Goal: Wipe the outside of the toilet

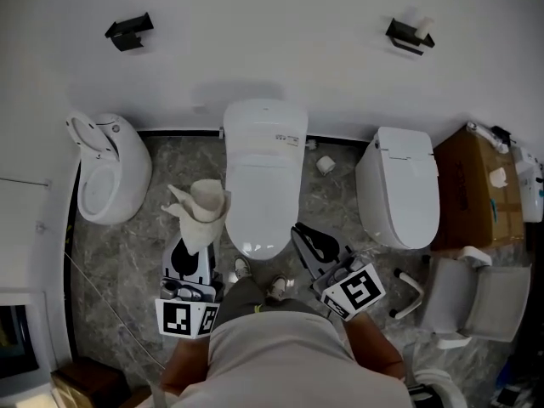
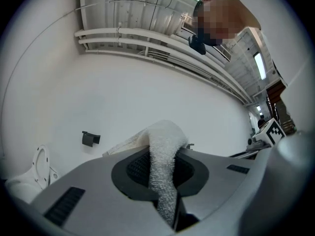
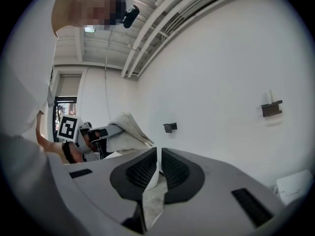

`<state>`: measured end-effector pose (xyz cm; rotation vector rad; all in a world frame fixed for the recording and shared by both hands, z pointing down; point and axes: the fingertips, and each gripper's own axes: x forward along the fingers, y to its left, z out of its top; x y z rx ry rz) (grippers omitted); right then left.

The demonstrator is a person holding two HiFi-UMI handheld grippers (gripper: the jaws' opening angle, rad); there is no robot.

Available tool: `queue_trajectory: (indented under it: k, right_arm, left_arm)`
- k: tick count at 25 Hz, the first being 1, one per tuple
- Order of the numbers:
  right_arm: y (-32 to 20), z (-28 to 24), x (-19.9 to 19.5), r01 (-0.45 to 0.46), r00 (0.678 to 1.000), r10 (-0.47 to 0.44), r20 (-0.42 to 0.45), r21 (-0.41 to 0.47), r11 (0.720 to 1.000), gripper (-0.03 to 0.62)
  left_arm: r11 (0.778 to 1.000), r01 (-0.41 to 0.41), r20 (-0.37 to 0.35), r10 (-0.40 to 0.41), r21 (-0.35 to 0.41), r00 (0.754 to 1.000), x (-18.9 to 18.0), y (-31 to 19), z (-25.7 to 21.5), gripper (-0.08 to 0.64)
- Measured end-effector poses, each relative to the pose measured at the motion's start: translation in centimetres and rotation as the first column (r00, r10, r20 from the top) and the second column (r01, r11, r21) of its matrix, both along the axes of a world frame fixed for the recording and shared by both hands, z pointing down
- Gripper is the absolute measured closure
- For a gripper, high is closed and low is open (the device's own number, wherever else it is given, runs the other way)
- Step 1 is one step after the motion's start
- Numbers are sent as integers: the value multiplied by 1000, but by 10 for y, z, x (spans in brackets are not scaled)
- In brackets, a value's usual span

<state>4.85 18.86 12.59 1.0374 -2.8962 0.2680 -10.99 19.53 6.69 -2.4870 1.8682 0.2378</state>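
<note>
Left gripper (image 2: 163, 166): clamped on a white terry cloth (image 1: 201, 209), pinched through a fold between the ribbed pads (image 2: 139, 170), loose ends flopping up past the jaw tips.

Right gripper (image 3: 158, 168): jaws drawn to a narrow slit, nothing between them but a glimpse of floor.

Both held low at the front end of the middle toilet (image 1: 263, 172). Cloth just beside its front-left curve, not visibly touching.

Toilet lid down, white glazed shell, tank end against the wall (image 1: 272, 41). Grey marbled floor tiles (image 1: 331, 206) all round.

Open-seated toilet (image 1: 110, 177) to the left, well apart. Closed toilet (image 1: 404, 189) to the right. Toilet-paper roll (image 1: 325, 165) on the floor between middle and right units, near the wall. Cardboard box (image 1: 472, 189) at far right.

Handling, as a judgement:
- Cloth light, soft, limp, likely to bunch or slide free if pinched at a thin edge.
- Best gripped through a thick fold, as here, with a wad of fabric left proud of the jaws for contact.
- Toilet heavy, rigid, fixed, slick-glazed. No hold needed, only pressure and long sweeps over flanks, lid and tank.

Wiping apparently not yet begun.
</note>
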Motion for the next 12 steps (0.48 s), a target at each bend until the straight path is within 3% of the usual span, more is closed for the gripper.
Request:
queue_trajectory:
  k: [7,12]
  right_arm:
    - [-50,-4,-26,-59,996,59,-68,0,998,540]
    - [-82,1,-50,-68,993,67,-94,-7,998,540]
  left_arm:
    - [999,-36,-67,33,-38,997,-32,-57,16,499]
    - [997,-61,-64,59,-37,996,-49,-95,22,499]
